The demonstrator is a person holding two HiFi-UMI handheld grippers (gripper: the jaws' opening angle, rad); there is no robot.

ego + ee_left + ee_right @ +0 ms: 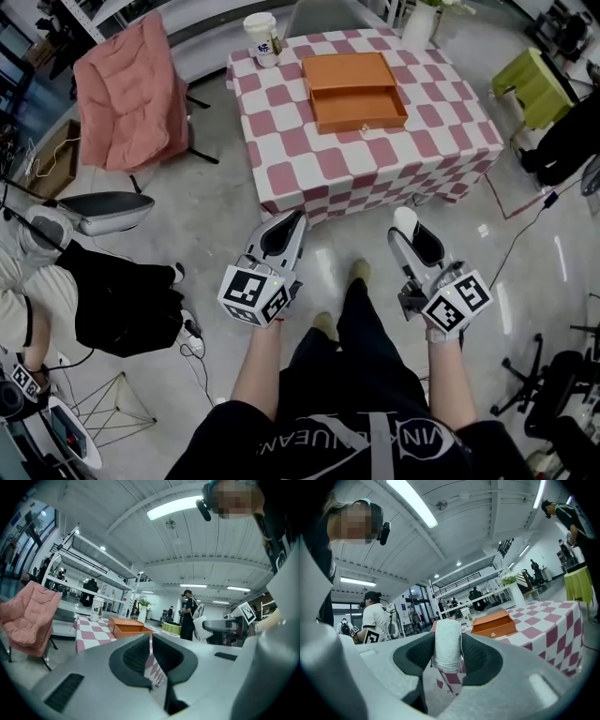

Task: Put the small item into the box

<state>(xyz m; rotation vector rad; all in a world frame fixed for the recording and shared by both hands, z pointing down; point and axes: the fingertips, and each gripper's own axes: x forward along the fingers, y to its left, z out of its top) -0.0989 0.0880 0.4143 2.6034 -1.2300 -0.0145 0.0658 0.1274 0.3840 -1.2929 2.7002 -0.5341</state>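
Now, right gripper (pixel 409 230): clamped on item (pixel 447 648), for carrying.
Left gripper (pixel 151 654): closed, empty, idle.
Box (pixel 356 96): open on table (pixel 281 178), awaiting item.

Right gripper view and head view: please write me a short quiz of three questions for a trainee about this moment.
1. True or false: the right gripper is shut on the small white roll.
2. The orange box stands: A on the floor; B on the checked table; C on the pink chair.
3. Fill in: in the head view, the paper cup stands to the ___ of the box.

Key: 1 true; 2 B; 3 left.
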